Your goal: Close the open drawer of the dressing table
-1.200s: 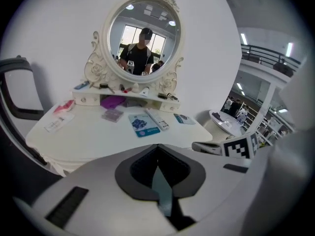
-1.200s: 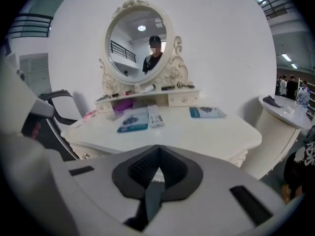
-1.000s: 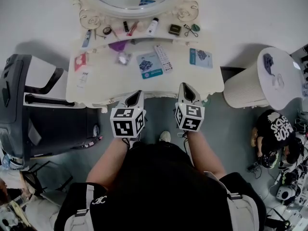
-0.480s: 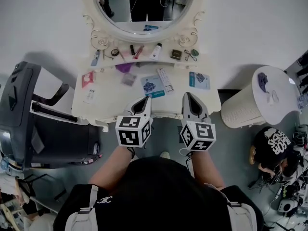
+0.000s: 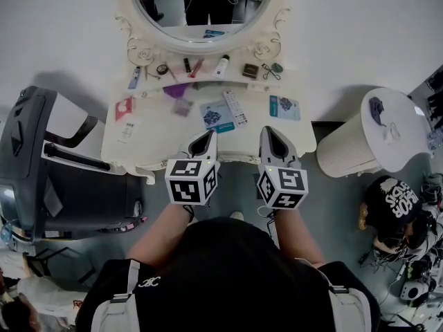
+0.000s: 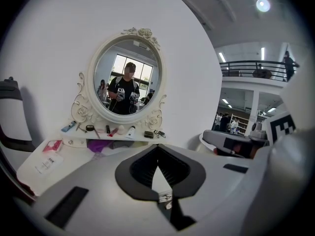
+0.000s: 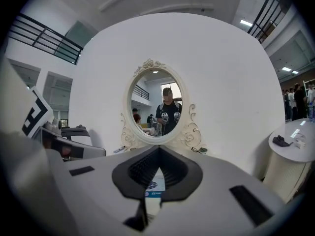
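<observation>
The white dressing table (image 5: 156, 144) stands against the wall under its oval mirror (image 5: 201, 9). Its drawer front is hidden from above, so I cannot tell how the drawer stands. My left gripper (image 5: 205, 139) hangs over the table's front edge, shut and holding nothing. My right gripper (image 5: 270, 134) is beside it at the same edge, also shut and empty. In the left gripper view the left gripper (image 6: 157, 147) points at the mirror (image 6: 127, 77). In the right gripper view the right gripper (image 7: 158, 149) faces the mirror (image 7: 158, 104) too.
Small cosmetics line the shelf (image 5: 208, 66). A remote (image 5: 234, 108) and packets (image 5: 284, 107) lie on the top. A black suitcase (image 5: 55, 178) stands left of the table, a white ribbed bin (image 5: 367, 137) to the right. A person in black (image 5: 394, 199) crouches at the far right.
Both grippers have risen from below the table's front edge, and their tips now overlap the table top. Both stayed shut.
</observation>
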Tool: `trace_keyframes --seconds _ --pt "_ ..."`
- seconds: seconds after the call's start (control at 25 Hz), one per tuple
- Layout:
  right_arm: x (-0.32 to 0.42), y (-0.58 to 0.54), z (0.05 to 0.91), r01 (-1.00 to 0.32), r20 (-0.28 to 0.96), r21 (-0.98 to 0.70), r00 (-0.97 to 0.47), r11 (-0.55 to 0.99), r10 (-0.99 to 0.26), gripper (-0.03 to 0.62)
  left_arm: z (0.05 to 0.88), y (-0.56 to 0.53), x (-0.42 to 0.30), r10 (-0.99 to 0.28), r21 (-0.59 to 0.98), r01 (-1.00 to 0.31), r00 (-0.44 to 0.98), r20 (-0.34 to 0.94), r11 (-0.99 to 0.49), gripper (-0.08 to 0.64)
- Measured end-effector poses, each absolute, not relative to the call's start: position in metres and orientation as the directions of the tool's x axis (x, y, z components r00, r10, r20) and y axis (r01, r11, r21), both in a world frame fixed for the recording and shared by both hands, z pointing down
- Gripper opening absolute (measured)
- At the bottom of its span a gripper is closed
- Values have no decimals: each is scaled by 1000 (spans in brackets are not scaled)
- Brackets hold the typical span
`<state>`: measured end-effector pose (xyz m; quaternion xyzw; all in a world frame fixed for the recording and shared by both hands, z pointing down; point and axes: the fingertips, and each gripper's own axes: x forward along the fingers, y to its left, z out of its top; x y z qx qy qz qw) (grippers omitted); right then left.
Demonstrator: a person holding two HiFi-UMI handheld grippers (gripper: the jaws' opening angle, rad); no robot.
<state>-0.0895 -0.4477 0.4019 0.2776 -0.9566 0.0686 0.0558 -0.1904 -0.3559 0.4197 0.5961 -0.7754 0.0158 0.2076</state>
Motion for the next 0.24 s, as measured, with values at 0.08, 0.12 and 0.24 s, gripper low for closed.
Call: trace_keyframes --seconds 0.08,0.12,0.24 --pt "-88 -449 404 -538 151 -93 -839 838 -522 11 421 -357 -189 -917 223 -930 -204 344 291 8" --pt "-88 -449 405 -537 155 -90 -839 839 -521 11 421 -357 -187 -916 223 -930 -205 345 292 8" --pt "-86 -452 409 -534 168 -93 -840 840 -515 11 424 -359 -184 -913 222 -929 -207 351 296 8"
